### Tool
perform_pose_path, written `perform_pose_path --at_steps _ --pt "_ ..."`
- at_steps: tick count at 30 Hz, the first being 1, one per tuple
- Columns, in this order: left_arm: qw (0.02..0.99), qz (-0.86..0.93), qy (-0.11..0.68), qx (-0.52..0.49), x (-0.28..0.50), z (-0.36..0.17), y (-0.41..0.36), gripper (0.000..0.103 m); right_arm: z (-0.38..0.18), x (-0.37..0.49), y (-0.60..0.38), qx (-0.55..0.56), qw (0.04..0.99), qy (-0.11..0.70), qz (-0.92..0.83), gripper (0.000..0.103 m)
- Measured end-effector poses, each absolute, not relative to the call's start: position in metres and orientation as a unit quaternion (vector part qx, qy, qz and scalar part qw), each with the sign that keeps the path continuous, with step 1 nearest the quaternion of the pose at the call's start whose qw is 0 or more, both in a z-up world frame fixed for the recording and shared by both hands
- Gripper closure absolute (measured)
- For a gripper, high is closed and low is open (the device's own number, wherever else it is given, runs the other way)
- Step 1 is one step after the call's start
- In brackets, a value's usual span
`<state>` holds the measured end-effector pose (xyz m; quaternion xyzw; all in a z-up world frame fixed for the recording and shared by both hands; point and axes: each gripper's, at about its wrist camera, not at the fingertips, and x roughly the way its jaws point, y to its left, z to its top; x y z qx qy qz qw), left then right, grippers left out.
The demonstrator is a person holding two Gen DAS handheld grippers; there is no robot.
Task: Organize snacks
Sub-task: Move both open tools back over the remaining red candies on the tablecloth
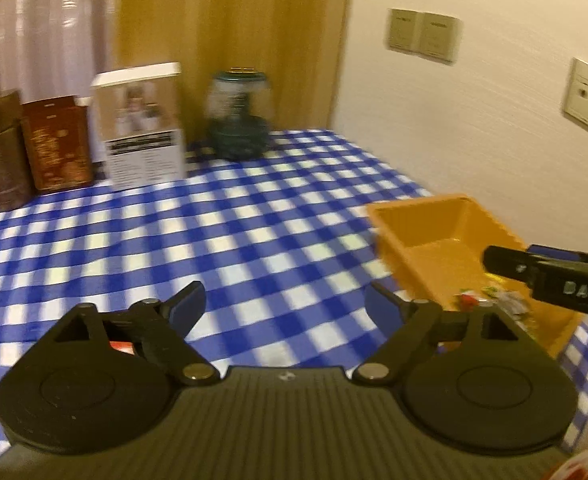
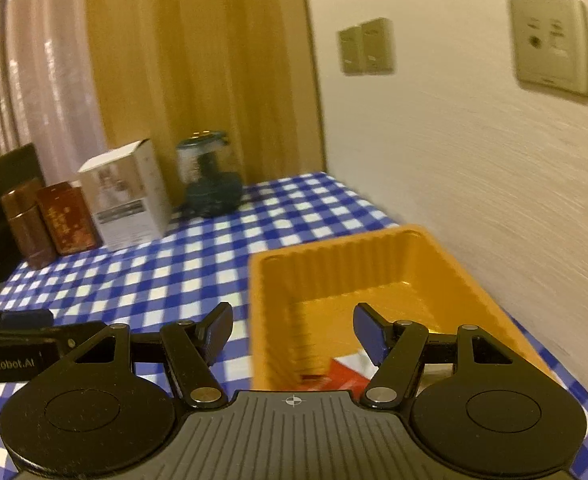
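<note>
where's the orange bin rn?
The orange bin sits on the checked tablecloth along the wall, straight ahead in the right wrist view and at the right edge in the left wrist view, with snack packets inside.

A desk [image 1: 221,240] covered by a blue-and-white checked cloth is set against a cream wall [image 1: 474,152] at 3 o'clock. Wall plates [image 1: 424,36] are mounted there. Ochre and sheer pink curtains [image 1: 233,20] are hung at 12 o'clock.

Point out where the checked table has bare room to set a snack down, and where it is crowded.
Bare: the wide checked cloth between the back row and the orange bin. Crowded: the back edge, with brown tins, white box and jar. The bin already holds snack wrappers.
</note>
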<state>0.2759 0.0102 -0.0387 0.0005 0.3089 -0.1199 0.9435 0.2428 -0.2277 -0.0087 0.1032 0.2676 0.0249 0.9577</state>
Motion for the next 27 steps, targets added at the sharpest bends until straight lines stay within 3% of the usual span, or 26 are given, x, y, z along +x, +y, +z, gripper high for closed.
perform_pose_path --at_steps 16,27 --pt "0.944 0.048 0.325 -0.040 0.257 -0.045 0.135 0.014 -0.005 0.261 -0.137 0.048 0.956 0.265 0.116 0.036" --pt "0.936 0.051 0.346 -0.046 0.262 -0.062 0.150 0.010 -0.018 0.297 -0.095 0.036 0.942 0.290 0.165 0.036"
